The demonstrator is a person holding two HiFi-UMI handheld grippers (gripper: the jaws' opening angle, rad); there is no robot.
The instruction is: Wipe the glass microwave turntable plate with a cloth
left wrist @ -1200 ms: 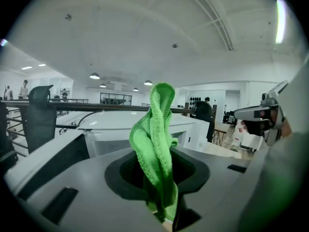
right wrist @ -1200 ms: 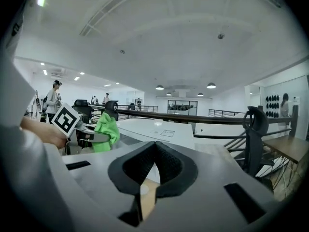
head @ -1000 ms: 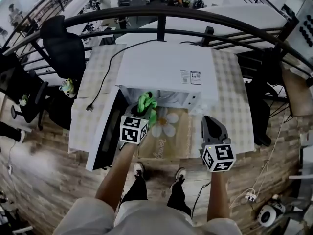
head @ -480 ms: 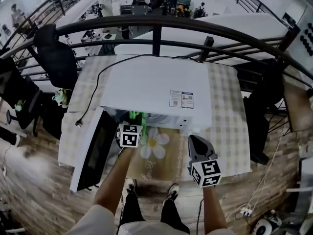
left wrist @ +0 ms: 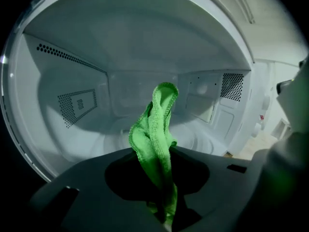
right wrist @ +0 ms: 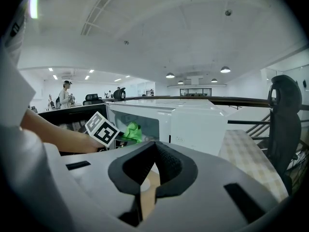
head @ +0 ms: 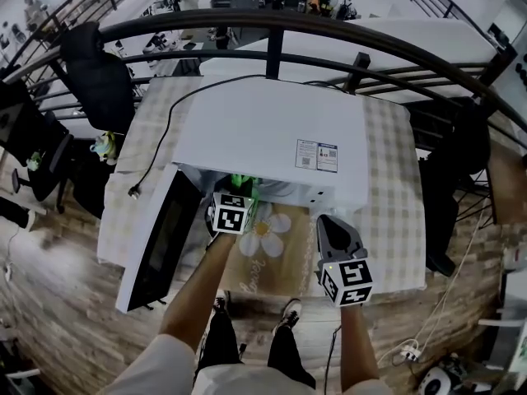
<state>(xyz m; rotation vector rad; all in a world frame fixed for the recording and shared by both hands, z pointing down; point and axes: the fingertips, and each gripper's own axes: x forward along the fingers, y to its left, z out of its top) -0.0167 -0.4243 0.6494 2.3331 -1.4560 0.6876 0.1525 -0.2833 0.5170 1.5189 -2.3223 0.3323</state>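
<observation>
A white microwave (head: 263, 134) stands on the table with its door (head: 152, 239) swung open to the left. My left gripper (head: 239, 192) reaches into the cavity, shut on a bright green cloth (head: 244, 182). In the left gripper view the cloth (left wrist: 155, 129) stands up from the left gripper (left wrist: 157, 158), above the glass turntable plate (left wrist: 205, 140) on the cavity floor, apart from it. My right gripper (head: 331, 225) hangs in front of the microwave's control side, its jaws closed on nothing. The right gripper (right wrist: 155, 144) view shows the cloth (right wrist: 131, 132) at the cavity mouth.
A beige mat with a white flower (head: 270, 235) lies in front of the microwave on the checkered tablecloth (head: 397, 196). A black power cord (head: 169, 130) runs off to the left. A dark railing (head: 272, 33) curves behind the table, and an office chair (head: 99, 72) stands at the left.
My left gripper has moved forward with the green cloth, from in front of the opening into the cavity. The right gripper has stayed about where it was.
</observation>
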